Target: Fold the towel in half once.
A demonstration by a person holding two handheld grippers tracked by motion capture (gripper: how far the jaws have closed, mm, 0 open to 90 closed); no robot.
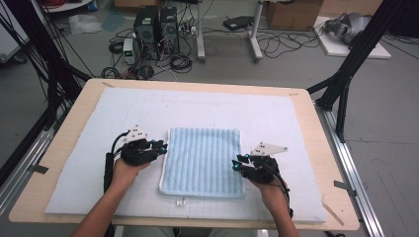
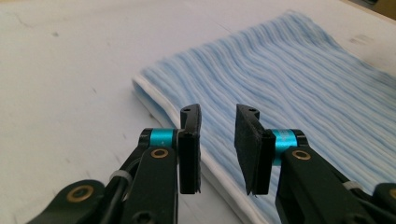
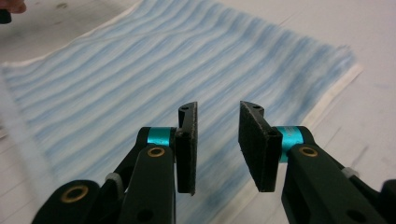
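**Folded towel flat between two empty grippers**

High view. Blue striped towel [image 1: 202,160] lies folded and flat, centre of frame, slightly below the middle, on the white mat [image 1: 276,118] that covers the wooden table [image 1: 64,143]. Left gripper [image 1: 162,147] at centre left, its tips just beside the towel's left edge, at roughly mid-height of that edge. Right gripper [image 1: 236,164] at lower centre right, its tips at the towel's right edge, nearer the lower corner. Whether either one touches the cloth cannot be told from here. A hand holds each gripper, forearms entering from the bottom edge. Small white tag [image 1: 180,201] pokes out just below the towel's bottom hem.

Left gripper view. Jaws stand partly open with a narrow gap; nothing between the pads. The towel fills the right and upper centre of the frame; its white folded edge [image 2: 154,105] runs diagonally from the middle down to the bottom, passing under and behind the jaws.

Right gripper view. Jaws partly open, gap empty. The towel spreads across the frame behind and beneath them, slightly blurred; its white border [image 3: 334,95] sits at the right, bare mat beyond it.
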